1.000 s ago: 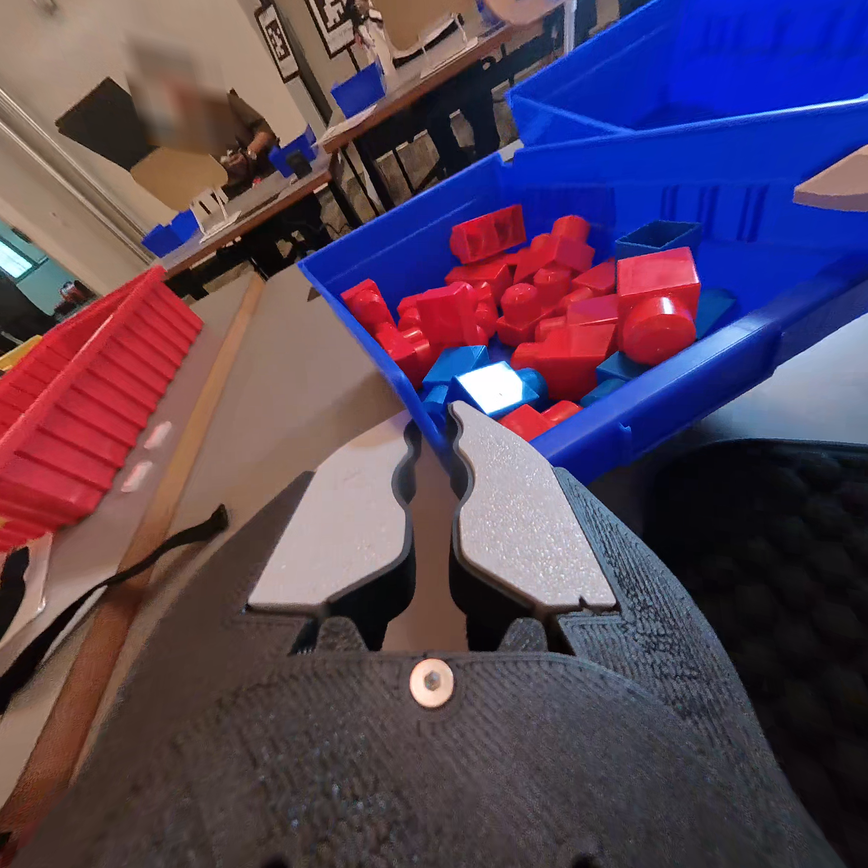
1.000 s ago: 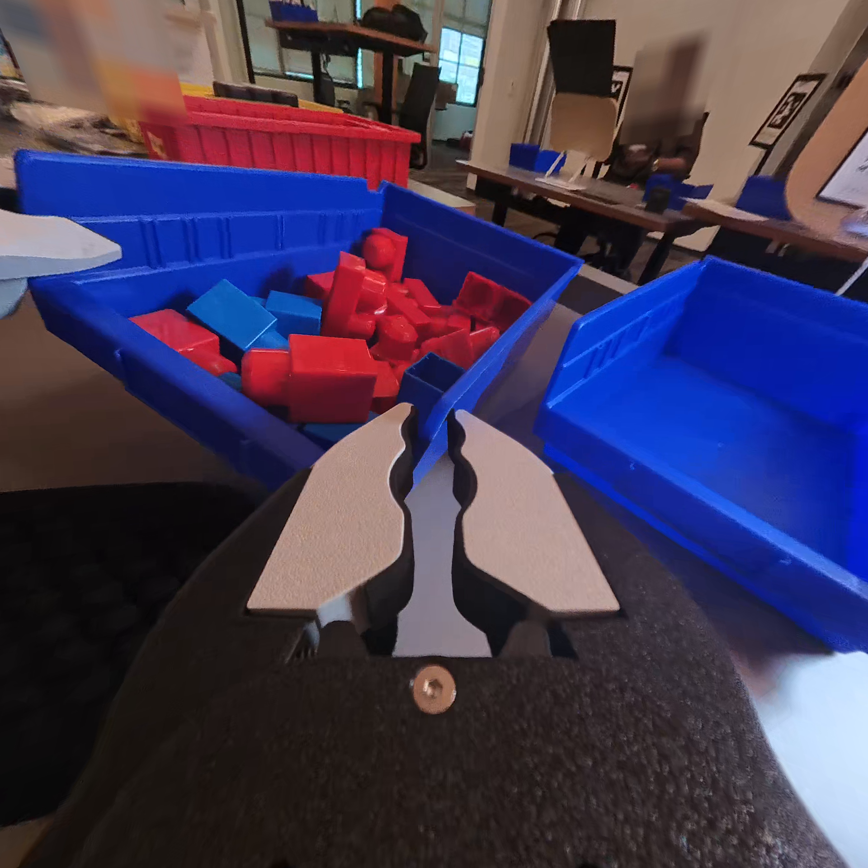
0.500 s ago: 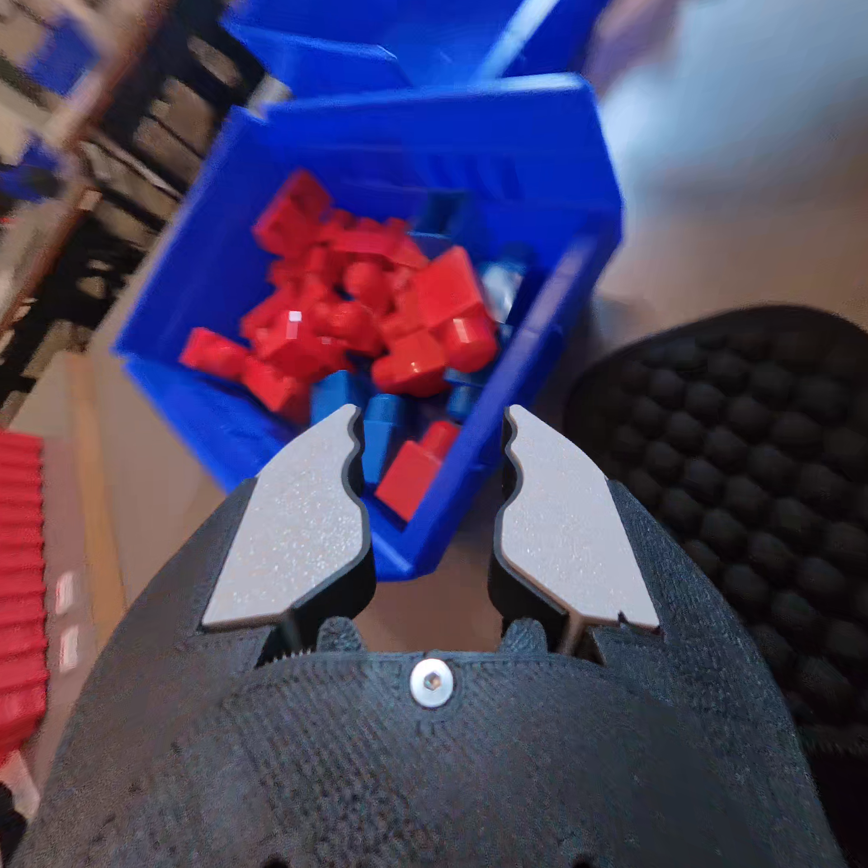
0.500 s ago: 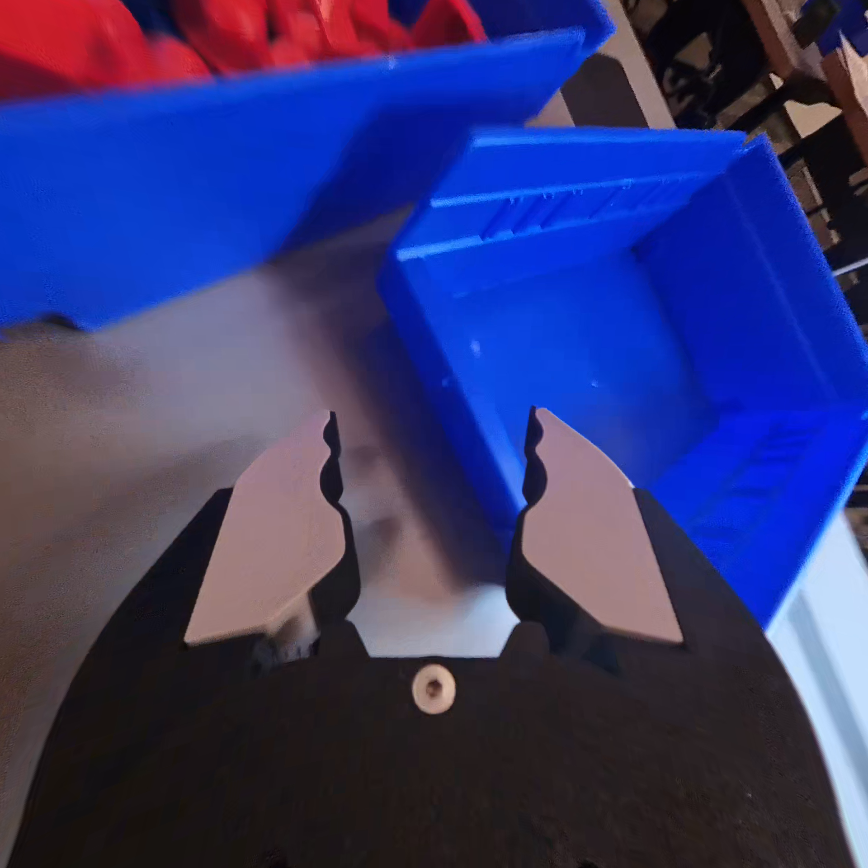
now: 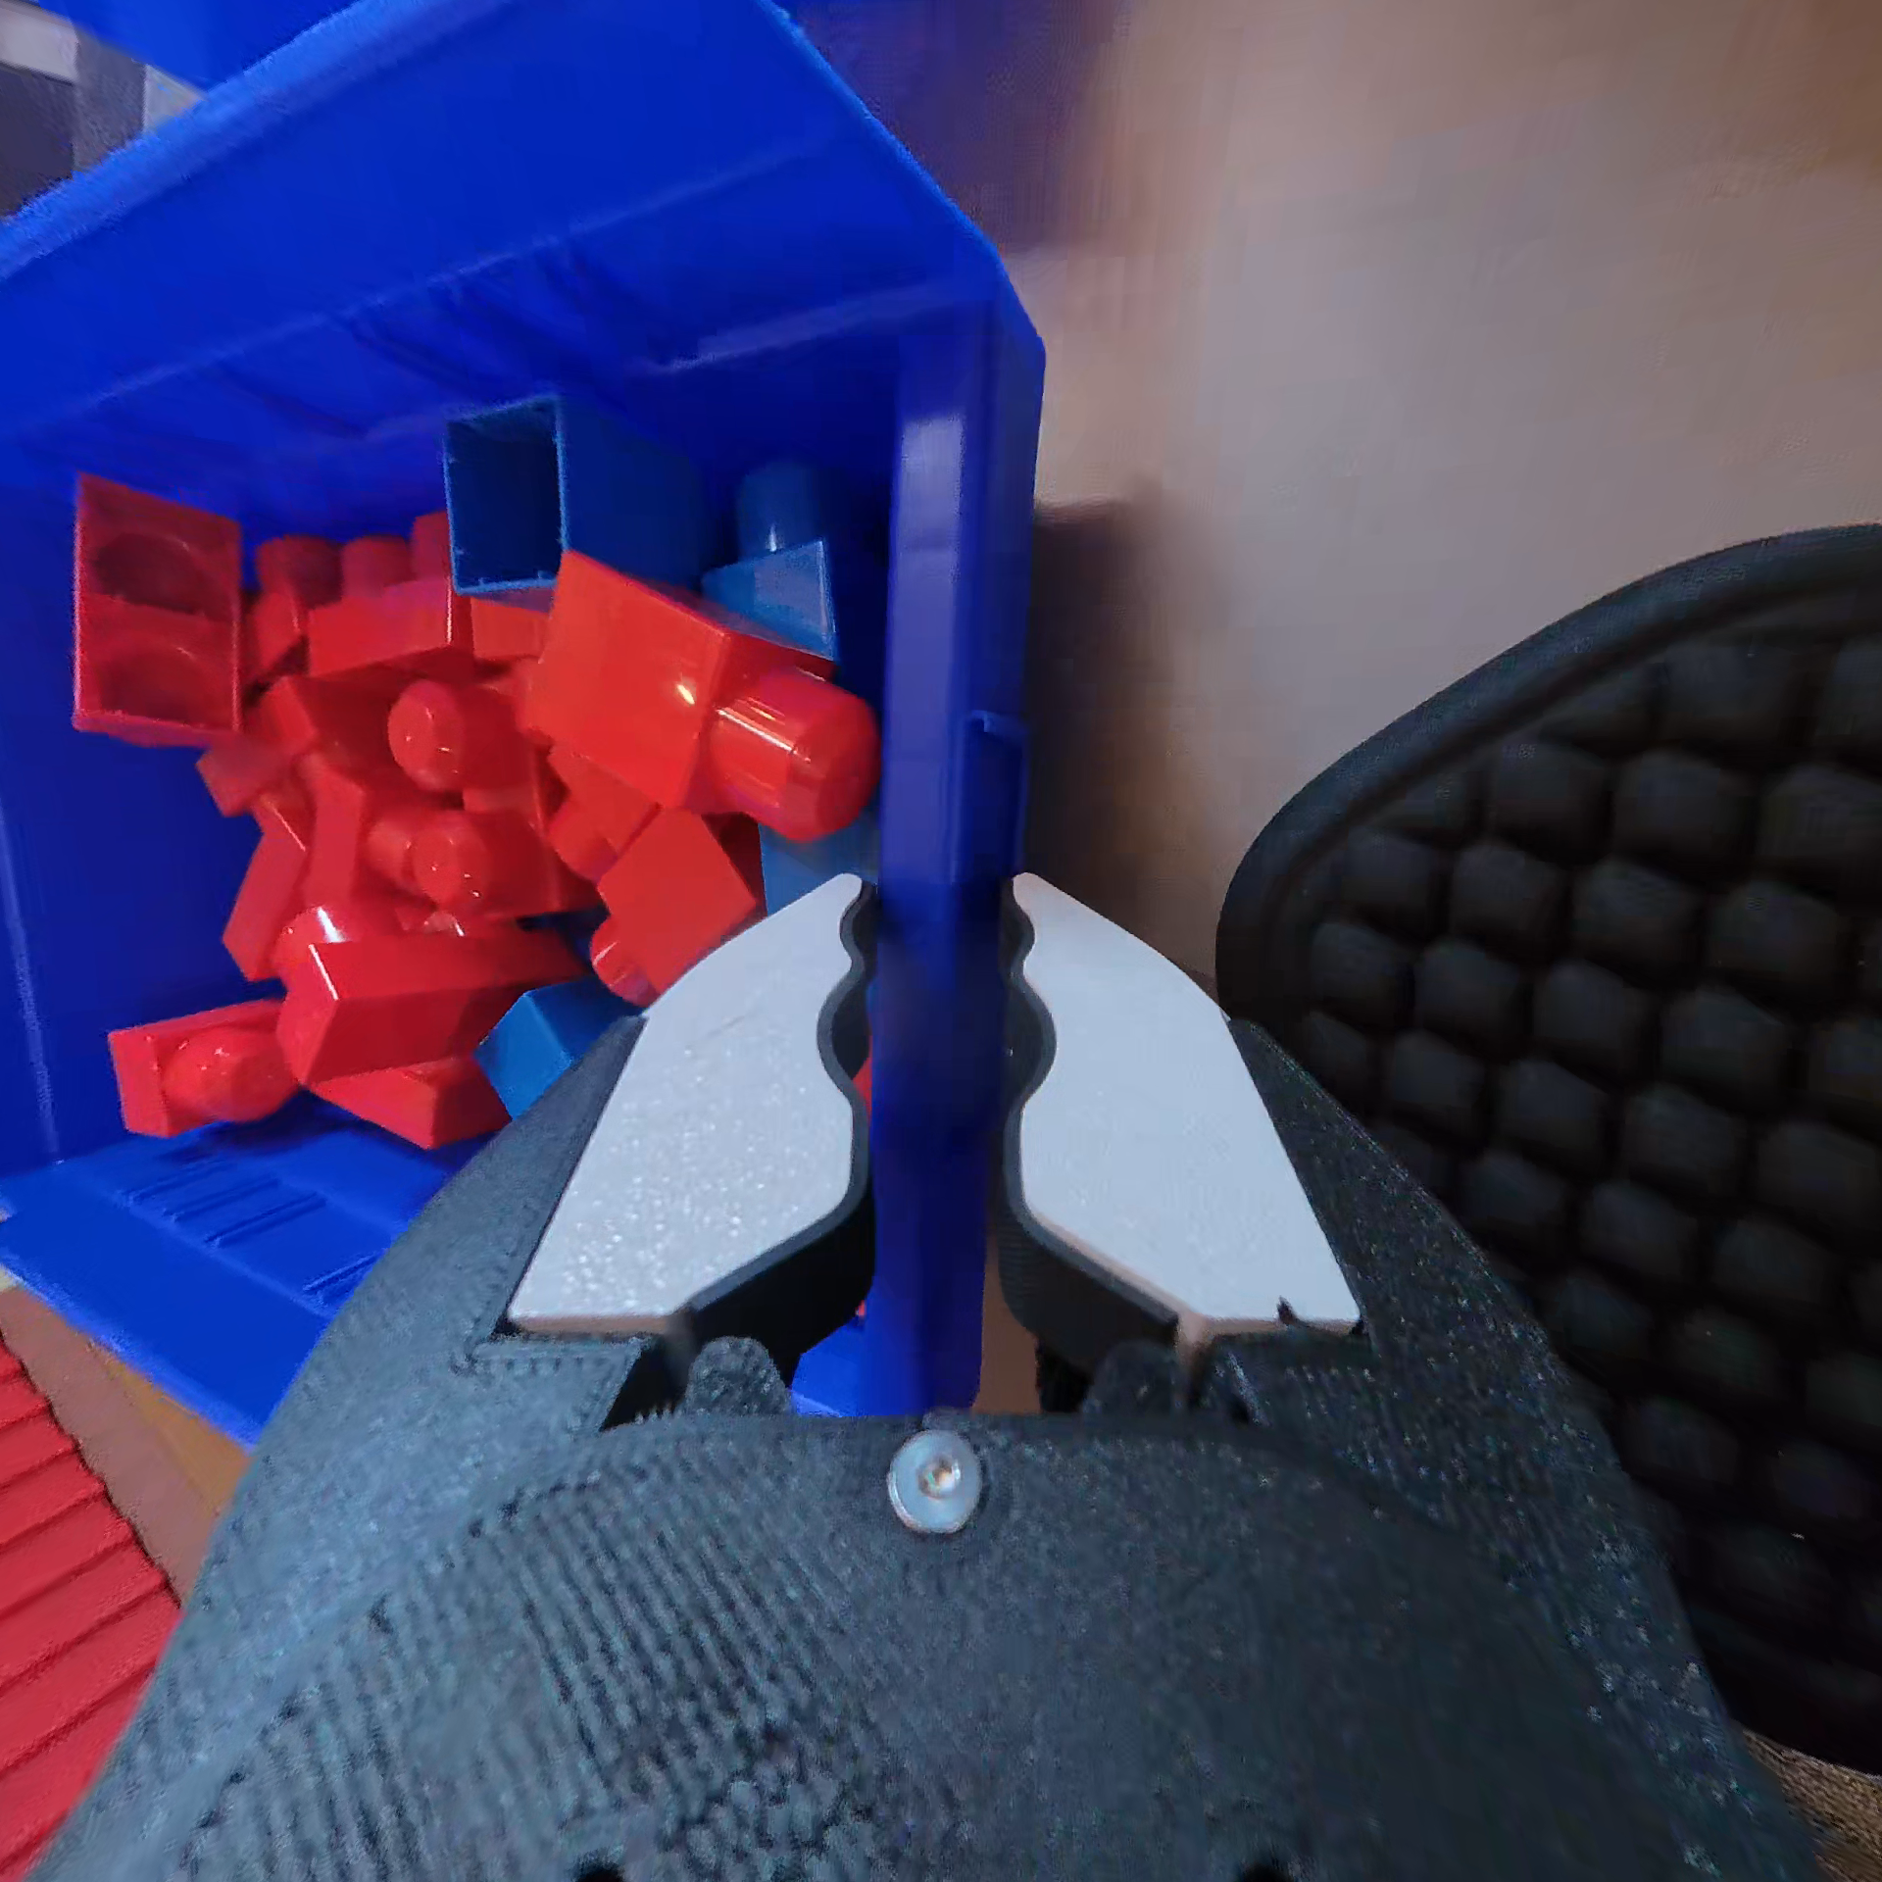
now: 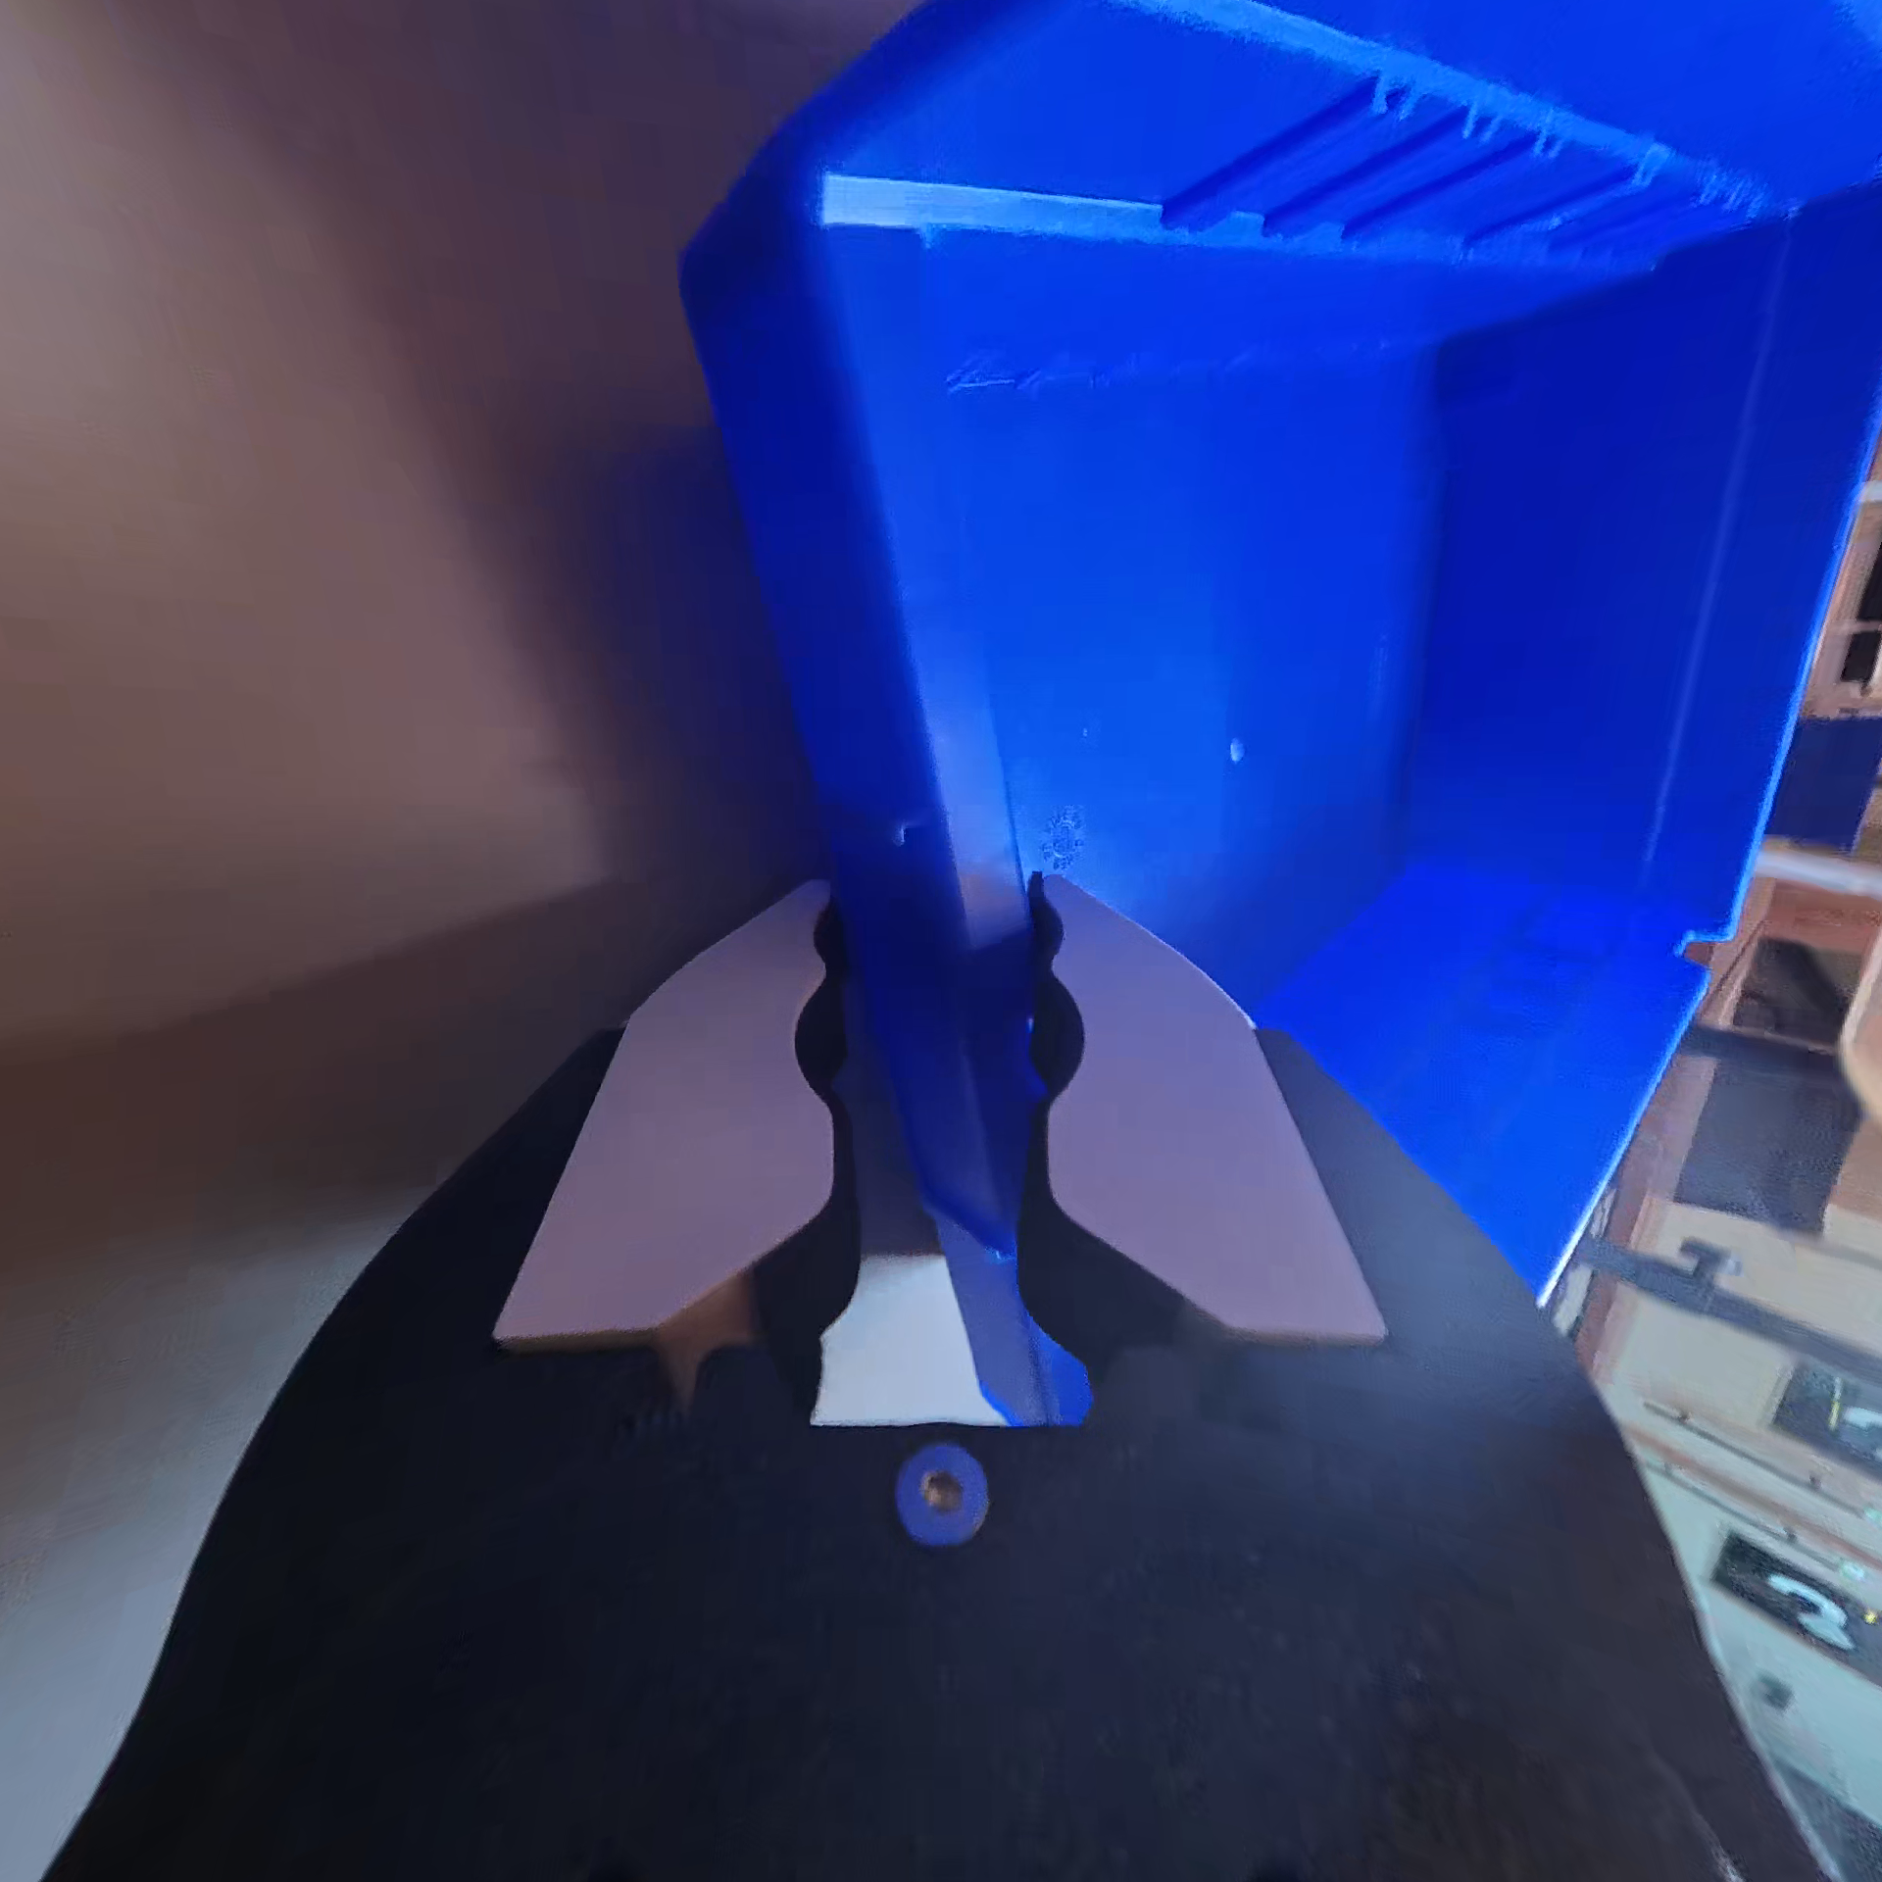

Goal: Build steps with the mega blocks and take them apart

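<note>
A blue bin [image 5: 942,489] holds a heap of red mega blocks [image 5: 652,693] and a few blue blocks [image 5: 509,499]. My left gripper [image 5: 937,896] straddles this bin's right wall, one finger inside and one outside, and is shut on the wall. In the right wrist view a second blue bin [image 6: 1222,611] is empty. My right gripper [image 6: 932,896] straddles its left wall and is shut on it. No block is held by either gripper.
A black bumpy mat [image 5: 1629,1018] lies on the brown table [image 5: 1426,306] right of the block bin. A red ribbed bin [image 5: 61,1629] sits at the lower left. Other furniture [image 6: 1782,1324] shows past the empty bin's right side. The grippers' ends are close to 25 centimetres from one another.
Both grippers opened, tipped down over the bins and closed on a bin wall each: the left on the block bin, the right on the empty bin.
</note>
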Motion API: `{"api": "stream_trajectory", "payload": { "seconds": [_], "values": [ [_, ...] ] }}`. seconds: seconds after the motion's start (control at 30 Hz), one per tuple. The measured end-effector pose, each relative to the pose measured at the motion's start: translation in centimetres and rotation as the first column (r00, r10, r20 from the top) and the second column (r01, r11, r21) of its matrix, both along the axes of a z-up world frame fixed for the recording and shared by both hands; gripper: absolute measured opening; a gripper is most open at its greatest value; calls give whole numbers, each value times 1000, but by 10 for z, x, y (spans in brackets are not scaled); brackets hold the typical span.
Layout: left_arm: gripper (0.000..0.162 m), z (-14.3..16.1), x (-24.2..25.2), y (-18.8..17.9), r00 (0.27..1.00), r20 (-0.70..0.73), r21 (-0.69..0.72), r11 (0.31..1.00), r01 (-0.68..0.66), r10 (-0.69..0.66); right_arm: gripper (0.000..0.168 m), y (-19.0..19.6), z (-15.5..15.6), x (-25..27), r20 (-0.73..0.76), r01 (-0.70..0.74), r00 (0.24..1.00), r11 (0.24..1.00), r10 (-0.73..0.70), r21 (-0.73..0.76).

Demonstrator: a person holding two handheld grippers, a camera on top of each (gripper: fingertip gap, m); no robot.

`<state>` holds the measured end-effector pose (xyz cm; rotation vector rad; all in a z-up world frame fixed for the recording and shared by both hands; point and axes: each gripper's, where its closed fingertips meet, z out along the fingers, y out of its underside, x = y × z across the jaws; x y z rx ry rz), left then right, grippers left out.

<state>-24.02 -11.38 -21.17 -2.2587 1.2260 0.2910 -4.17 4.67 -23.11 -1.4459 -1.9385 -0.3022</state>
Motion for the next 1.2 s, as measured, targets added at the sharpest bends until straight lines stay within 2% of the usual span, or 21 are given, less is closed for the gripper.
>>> {"api": "stream_trajectory", "payload": {
  "seconds": [0.03,0.1,0.13,0.2,0.3,0.4,0.5,0.7,0.77,0.9,0.97,1.07,1.1,1.2],
  "values": [
    [25,-1,1,-1,1000,-3,-3,1000,12,-12,34,-5,0,16,-4,17,1000,1000,-17,-2],
    [44,-12,-2,-5,999,-47,-59,998,18,-20,34,-13,1,48,-10,47,999,999,-47,-4],
    [49,-15,-6,0,996,-83,-33,999,10,-12,34,-15,1,63,-11,64,998,998,-64,-1],
    [41,-13,-9,8,993,-120,0,1000,7,-7,34,-13,0,93,-9,104,995,994,-104,9],
    [40,-13,-12,18,990,-140,2,1000,-6,7,34,2,0,134,-8,180,984,983,-180,17],
    [35,-13,-26,35,976,-218,29,999,-16,22,33,30,0,166,-18,240,971,970,-239,42],
    [34,-13,-38,53,978,-204,27,999,-28,33,32,61,1,189,-30,279,960,958,-278,63],
    [39,-8,-43,72,997,14,-67,995,-71,72,32,101,1,213,-53,319,947,945,-316,64],
    [41,-4,-44,71,996,40,-94,993,-75,79,33,106,1,216,-65,323,946,944,-319,68],
    [32,-6,-47,63,997,-36,-134,989,-67,63,33,108,1,216,-75,316,948,946,-310,79],
    [36,-11,-50,66,994,-78,-139,987,-83,73,33,109,1,214,-75,309,950,949,-303,72],
    [35,-11,-51,70,989,-97,-169,978,-125,110,32,113,1,213,-62,301,953,951,-297,66],
    [27,-13,-52,71,988,-101,-188,973,-136,119,32,115,1,214,-58,300,953,951,-296,69],
    [28,-13,-60,84,985,-85,-175,971,-165,152,33,126,1,216,-63,317,948,945,-312,79]
  ]
}}
